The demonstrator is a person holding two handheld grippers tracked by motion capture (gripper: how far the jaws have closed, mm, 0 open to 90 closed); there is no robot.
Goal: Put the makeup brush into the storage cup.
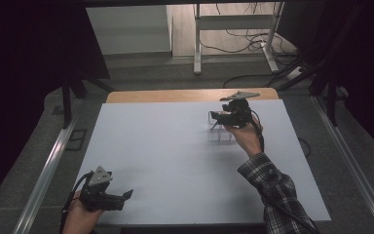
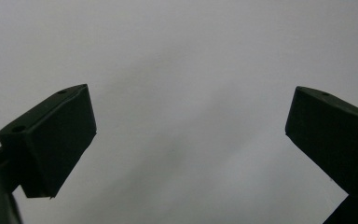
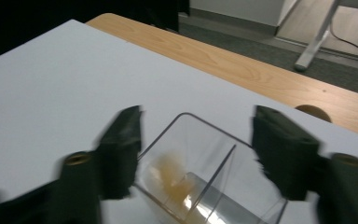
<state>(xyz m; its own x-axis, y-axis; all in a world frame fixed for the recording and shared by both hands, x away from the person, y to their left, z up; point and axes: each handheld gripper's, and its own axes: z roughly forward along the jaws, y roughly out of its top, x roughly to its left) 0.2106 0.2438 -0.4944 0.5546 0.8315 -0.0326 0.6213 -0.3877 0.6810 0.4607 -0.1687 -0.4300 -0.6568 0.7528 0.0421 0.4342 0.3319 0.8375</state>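
A dim room is lying beyond a wooden worktop (image 1: 190, 95) that a pale sheet (image 1: 175, 156) is covering nearly to its far edge; grey carpet, a white metal frame and loose cables are showing behind it.

At the near left corner of the sheet, the person's left hand is holding the left tongs (image 1: 119, 197) low over the surface, pointing toward the right. In the left gripper view the left tongs (image 2: 191, 140) are standing wide apart, with nothing but the bare pale sheet between and ahead of them.

Well apart from them, toward the far right of the sheet, the right hand, in a plaid sleeve (image 1: 272, 187), is holding the right tongs (image 1: 213, 117) tilted down toward the left. Directly under their tips a clear plastic compartment box (image 1: 220, 134) is resting on the sheet. In the right gripper view the right tongs (image 3: 196, 149) are standing apart, one on each side of the clear plastic compartment box (image 3: 205, 163), neither pressing on its walls; the view there is blurring. A thin clear divider is splitting the box, and something small and amber, too blurred to name, is lying in the compartment nearer the left-hand jaw.
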